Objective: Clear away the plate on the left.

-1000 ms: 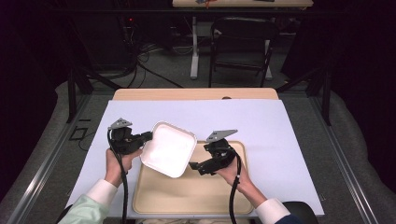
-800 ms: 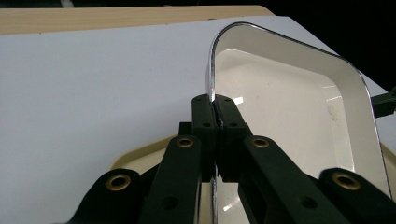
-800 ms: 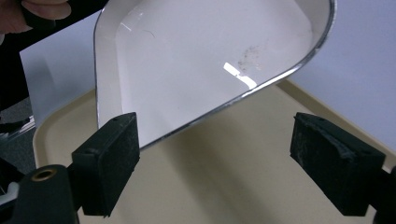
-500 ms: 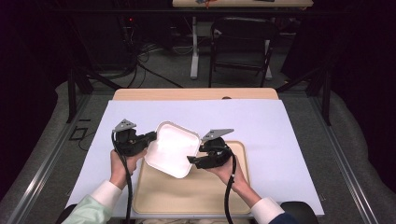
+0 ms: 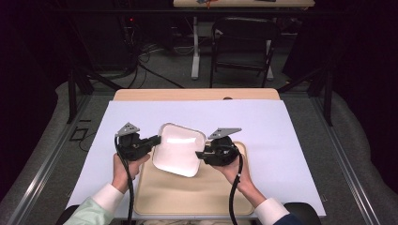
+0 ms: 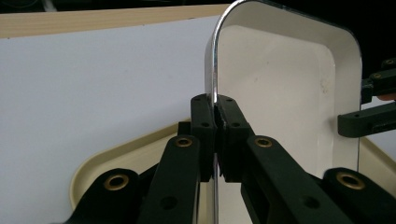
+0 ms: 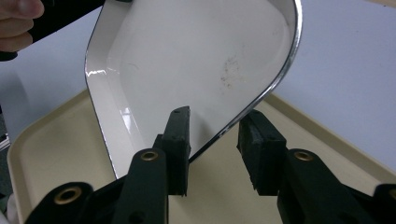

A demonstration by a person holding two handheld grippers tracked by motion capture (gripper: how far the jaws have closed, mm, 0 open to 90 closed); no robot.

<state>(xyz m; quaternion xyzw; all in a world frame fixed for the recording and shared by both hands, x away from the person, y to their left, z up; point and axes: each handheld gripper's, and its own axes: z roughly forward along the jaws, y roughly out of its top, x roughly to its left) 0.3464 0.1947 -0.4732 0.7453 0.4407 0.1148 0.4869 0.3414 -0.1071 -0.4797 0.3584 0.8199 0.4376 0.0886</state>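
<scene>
Glossy white square dish (image 5: 179, 149) w/ rounded corners hangs tilted over smooth beige tray (image 5: 187, 197) on white sheet (image 5: 281, 140), rim clamped in left gripper (image 6: 215, 135), btwn the parted, unclosed jaws of right gripper (image 7: 215, 140).

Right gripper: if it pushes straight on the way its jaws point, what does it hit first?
Probably the white square dish: its metal-edged rim already sits between the right gripper's open jaws, above the beige tray. Depth is unclear, but nothing lies nearer.
</scene>
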